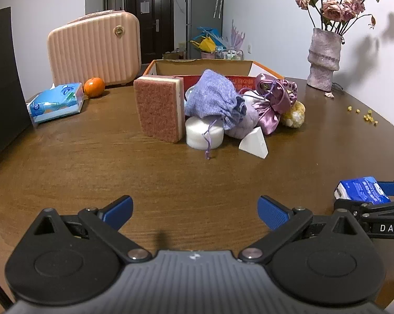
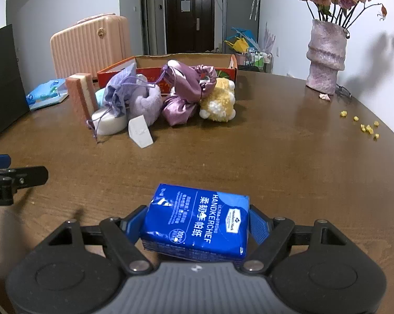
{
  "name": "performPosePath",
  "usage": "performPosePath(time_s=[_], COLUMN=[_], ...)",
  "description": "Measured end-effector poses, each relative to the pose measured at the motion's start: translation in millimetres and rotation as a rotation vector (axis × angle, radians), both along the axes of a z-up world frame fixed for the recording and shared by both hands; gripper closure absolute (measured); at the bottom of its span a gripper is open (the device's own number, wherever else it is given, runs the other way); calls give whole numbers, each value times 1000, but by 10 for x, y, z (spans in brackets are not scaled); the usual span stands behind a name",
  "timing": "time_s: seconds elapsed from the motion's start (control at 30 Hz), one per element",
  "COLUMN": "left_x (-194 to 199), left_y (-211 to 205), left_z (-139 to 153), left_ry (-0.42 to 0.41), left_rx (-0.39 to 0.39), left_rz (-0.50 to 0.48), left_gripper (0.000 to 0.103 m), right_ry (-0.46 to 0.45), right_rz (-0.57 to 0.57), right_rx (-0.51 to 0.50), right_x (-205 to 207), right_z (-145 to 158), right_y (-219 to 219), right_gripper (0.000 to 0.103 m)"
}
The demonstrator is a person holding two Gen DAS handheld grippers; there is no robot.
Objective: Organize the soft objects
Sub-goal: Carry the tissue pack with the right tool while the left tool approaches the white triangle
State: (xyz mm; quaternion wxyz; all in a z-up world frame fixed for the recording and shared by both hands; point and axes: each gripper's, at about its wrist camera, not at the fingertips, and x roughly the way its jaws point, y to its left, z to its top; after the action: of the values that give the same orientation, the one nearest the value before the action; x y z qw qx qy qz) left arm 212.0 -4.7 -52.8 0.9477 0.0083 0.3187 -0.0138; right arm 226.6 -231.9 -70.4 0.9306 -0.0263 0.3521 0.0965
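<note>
Right hand-held gripper (image 2: 197,222) pinches a blue handkerchief pack (image 2: 197,225), blue pads pressed on its two short sides, pack sitting between the fingers close to the gripper body, label up. It is low over the brown counter (image 2: 275,162); can't tell if the pack touches the wood. In the left wrist view the same pack (image 1: 361,189) shows at the right edge, beside the left tool.

Left hand-held gripper (image 1: 195,212) is spread wide, nothing between the pads, bare counter under it.

The pile of soft things is well apart, further along the counter: pink sponge (image 1: 159,107) standing on edge, lilac drawstring pouch (image 1: 212,98) lying on a white round pad (image 1: 203,133), white wedge (image 1: 254,144) in front, satin purple bag (image 1: 272,102), yellow-white plush (image 1: 293,113). Open cardboard box (image 1: 202,65) just behind the pile. Tissue pack (image 1: 57,102) and orange (image 1: 93,87) off to the left, vase (image 1: 323,60) on the right.
</note>
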Motion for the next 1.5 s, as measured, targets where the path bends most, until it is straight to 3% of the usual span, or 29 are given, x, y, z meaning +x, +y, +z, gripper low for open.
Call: performPosePath(time_s=[0.9,1.5], left_x=[603,1069], left_y=[-368,-802], left_z=[160,6], left_ry=[-2,41], left_rx=[3,41], left_rz=[-68,-110], left_gripper=[0,0], right_ry=[-93,-130], right_rz=[5,-14], right_rx=[-29,-68], right_x=[502,908], right_z=[259,259], right_y=[-58,-266], right_gripper=[24,24])
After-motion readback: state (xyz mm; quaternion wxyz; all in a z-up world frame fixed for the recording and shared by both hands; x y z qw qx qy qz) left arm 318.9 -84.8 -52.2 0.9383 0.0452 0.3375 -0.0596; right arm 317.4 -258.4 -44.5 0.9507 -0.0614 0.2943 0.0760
